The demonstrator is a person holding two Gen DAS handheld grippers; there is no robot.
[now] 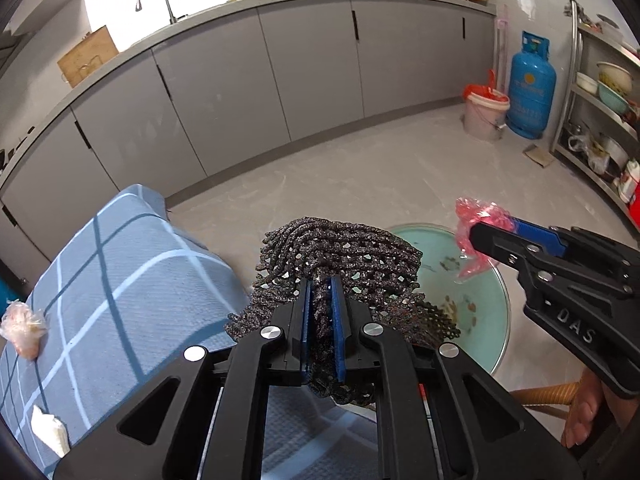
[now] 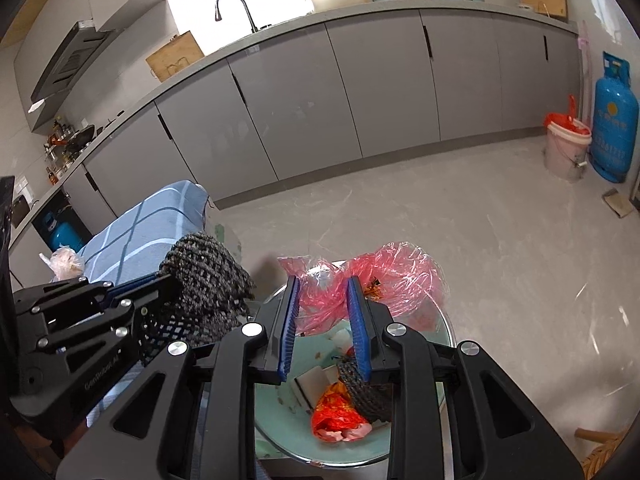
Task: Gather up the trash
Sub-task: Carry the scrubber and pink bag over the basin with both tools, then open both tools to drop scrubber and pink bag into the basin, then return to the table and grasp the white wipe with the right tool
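- Left wrist view: we see our left gripper (image 1: 320,312) pinching a dark, knobbly mesh net (image 1: 340,256) above the round glass table (image 1: 492,292); the right gripper (image 1: 480,232) carries crinkled pink plastic film (image 1: 476,216).
- Right wrist view: our right gripper (image 2: 324,320) has its blue ribbed pads part spread, pink plastic film (image 2: 360,280) between them, over the table's scraps (image 2: 340,416).

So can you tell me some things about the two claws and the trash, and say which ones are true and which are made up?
1. The left claw is squeezing a dark net. True.
2. The right claw has a pink plastic bag between its fingers. True.
3. The gas bottle is red. False: it is blue.
4. The cloth is plain green. False: it is blue checked.
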